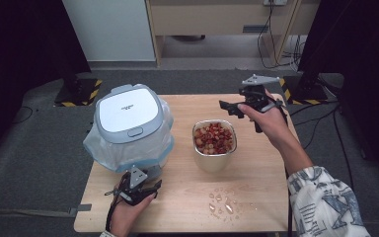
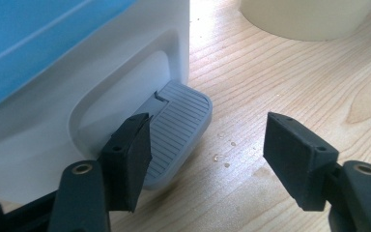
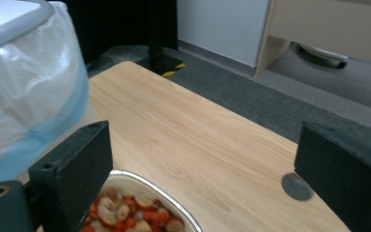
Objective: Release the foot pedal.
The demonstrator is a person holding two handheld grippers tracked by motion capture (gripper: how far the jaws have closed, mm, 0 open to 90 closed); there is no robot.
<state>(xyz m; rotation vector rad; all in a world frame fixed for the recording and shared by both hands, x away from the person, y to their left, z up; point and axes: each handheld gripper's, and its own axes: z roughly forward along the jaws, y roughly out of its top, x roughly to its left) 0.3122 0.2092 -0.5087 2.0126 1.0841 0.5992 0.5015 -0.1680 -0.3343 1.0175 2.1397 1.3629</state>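
At the near left of the pale wooden surface [image 1: 256, 177], the left gripper [image 1: 148, 186] is hovering with jaws spread, empty, at the grey ribbed pedal [image 2: 176, 130] of the white, bag-lined bin [image 1: 128, 126]. The right gripper [image 1: 229, 108] is hanging spread and empty just beyond the metal bowl of chopped red-and-white food [image 1: 214, 139], mid-surface beside the bin.

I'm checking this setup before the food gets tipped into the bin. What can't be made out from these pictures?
- Inside of the pedal bin: hidden by its shut lid, high view.
- Whether the left gripper touches the pedal: unclear, left gripper view.
- Food container: cut off by the bottom edge, right gripper view.
- The food pieces: too small to identify.
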